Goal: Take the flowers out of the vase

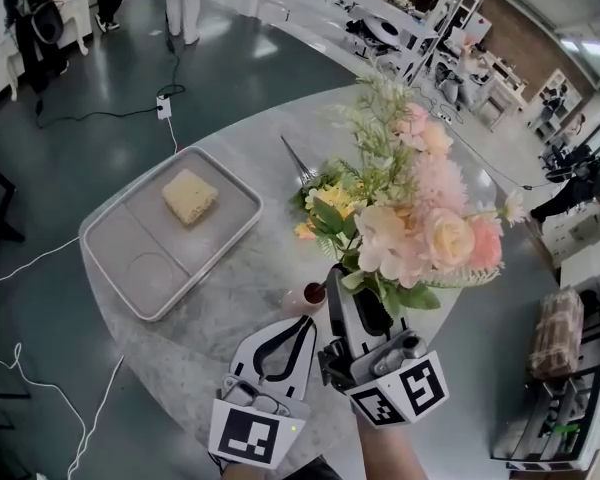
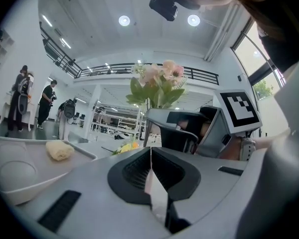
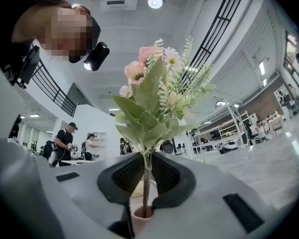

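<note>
A bouquet (image 1: 420, 218) of pink, peach and white flowers with green leaves stands upright over the table's near edge. My right gripper (image 1: 355, 303) is shut on its stems (image 3: 147, 183) just above the small pinkish vase (image 1: 313, 294), and the stems still run down into the vase mouth (image 3: 142, 214). My left gripper (image 1: 302, 320) sits just left of the right one, shut on the vase, which shows as a pale pink sliver (image 2: 155, 188) between its pads. Seen from the left gripper, the bouquet (image 2: 157, 83) rises behind the right gripper's body.
A grey tray (image 1: 130, 268) with a yellow sponge (image 1: 190, 196) lies on the left of the round marble table (image 1: 230, 298). Yellow flowers (image 1: 325, 203) lie on the table behind the bouquet. People stand in the far background, and cables run across the floor.
</note>
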`<state>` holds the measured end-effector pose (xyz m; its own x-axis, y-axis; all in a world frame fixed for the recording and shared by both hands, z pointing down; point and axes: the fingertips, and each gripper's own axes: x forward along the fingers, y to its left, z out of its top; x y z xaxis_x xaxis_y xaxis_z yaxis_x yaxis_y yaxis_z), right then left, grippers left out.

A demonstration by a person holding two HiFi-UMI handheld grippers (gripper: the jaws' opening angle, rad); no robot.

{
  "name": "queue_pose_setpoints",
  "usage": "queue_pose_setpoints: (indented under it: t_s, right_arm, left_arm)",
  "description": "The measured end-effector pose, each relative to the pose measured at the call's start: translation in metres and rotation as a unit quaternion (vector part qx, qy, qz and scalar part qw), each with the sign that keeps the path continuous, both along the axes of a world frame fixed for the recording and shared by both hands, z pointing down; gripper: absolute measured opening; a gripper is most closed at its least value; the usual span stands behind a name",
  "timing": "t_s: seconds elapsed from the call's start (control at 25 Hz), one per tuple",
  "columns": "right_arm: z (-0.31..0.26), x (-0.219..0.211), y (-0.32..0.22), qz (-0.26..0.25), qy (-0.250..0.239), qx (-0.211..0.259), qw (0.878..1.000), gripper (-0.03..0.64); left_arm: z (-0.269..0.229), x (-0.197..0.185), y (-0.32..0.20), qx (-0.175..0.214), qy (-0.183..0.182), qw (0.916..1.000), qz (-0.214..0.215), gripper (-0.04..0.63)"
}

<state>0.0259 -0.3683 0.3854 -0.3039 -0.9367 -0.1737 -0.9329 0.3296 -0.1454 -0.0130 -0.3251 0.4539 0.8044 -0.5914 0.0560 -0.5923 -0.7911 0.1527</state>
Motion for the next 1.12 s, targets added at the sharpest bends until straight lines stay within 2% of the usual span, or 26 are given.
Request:
queue_pose_setpoints:
  t_s: [0.8, 1.12]
  right_arm:
    - [-0.035, -0.007, 0.003, 0.006, 0.017, 0.026, 0.999, 0.058]
    - [-0.049, -0.013, 0.006, 0.003, 0.019, 0.045, 0.999, 0.058]
  left_arm:
    - [-0.017, -0.002, 0.005, 0.004, 0.000, 0.9999, 0.016, 0.017]
    - [-0.025, -0.004, 0.010, 0.019, 0.000, 0.9996, 0.021, 0.017]
